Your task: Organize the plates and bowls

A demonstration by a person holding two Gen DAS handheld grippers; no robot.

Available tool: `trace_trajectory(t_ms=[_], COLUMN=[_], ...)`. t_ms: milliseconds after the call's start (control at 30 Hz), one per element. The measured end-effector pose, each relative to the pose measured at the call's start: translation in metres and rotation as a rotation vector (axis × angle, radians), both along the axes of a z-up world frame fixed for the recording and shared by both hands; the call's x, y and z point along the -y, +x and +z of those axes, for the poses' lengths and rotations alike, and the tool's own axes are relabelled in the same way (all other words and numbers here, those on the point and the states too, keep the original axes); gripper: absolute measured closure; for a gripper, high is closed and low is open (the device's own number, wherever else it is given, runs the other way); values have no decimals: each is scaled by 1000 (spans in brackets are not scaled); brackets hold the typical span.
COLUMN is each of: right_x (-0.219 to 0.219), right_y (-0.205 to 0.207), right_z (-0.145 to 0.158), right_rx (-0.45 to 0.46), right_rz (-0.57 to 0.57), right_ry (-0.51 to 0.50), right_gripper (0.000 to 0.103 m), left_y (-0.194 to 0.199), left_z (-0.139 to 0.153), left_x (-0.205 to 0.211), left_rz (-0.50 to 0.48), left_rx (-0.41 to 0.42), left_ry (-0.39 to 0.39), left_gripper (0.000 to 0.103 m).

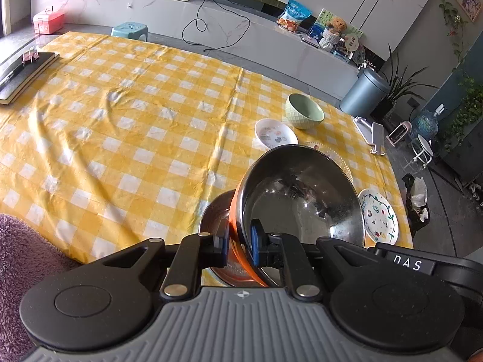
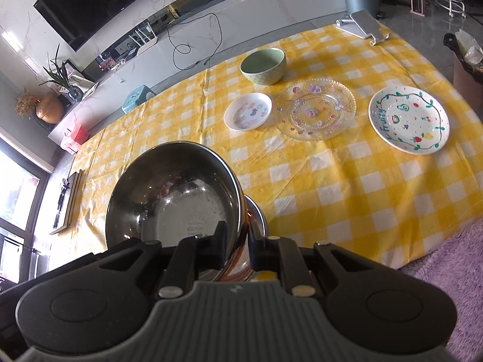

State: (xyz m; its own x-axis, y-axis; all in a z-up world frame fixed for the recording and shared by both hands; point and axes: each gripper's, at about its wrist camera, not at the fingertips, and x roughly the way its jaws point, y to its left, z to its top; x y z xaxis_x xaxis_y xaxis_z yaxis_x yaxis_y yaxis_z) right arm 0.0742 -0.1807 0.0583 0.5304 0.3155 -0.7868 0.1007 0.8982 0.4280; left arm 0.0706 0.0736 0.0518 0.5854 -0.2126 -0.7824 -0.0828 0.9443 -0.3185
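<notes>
My left gripper point(image 1: 240, 247) is shut on the rim of a steel bowl point(image 1: 305, 193) with an orange outside, tilted above a second steel bowl point(image 1: 215, 220) on the table. My right gripper point(image 2: 237, 246) is shut on the rim of a steel bowl point(image 2: 175, 193), tilted over another steel bowl point(image 2: 256, 214). Whether both grippers hold the same bowl, I cannot tell. Further off stand a green bowl point(image 2: 263, 65), a small white plate point(image 2: 248, 111), a clear glass plate point(image 2: 315, 109) and a white painted plate point(image 2: 409, 119).
The table wears a yellow checked cloth point(image 1: 135, 126). A dark book point(image 1: 24, 72) lies at its far left and a white stand point(image 2: 360, 24) at its far right corner. A purple fluffy fabric point(image 2: 452, 271) is at the near edge.
</notes>
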Motion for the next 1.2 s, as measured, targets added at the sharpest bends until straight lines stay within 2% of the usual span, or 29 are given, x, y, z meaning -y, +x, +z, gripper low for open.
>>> trace_trajectory(t_ms=[700,1200], right_x=[-12,-19], right_y=[18,29], right_z=[-32,-46], right_rx=[-100,-116], right_rz=[-15,-9], right_ry=[-13,-58], right_gripper=[90,90], left_y=[12,24], left_z=[-36,-49], left_x=[-14,-5], left_rz=[19,5], left_rx=[-117,-136], left_ry=[-62,13], left_gripper=[87,87])
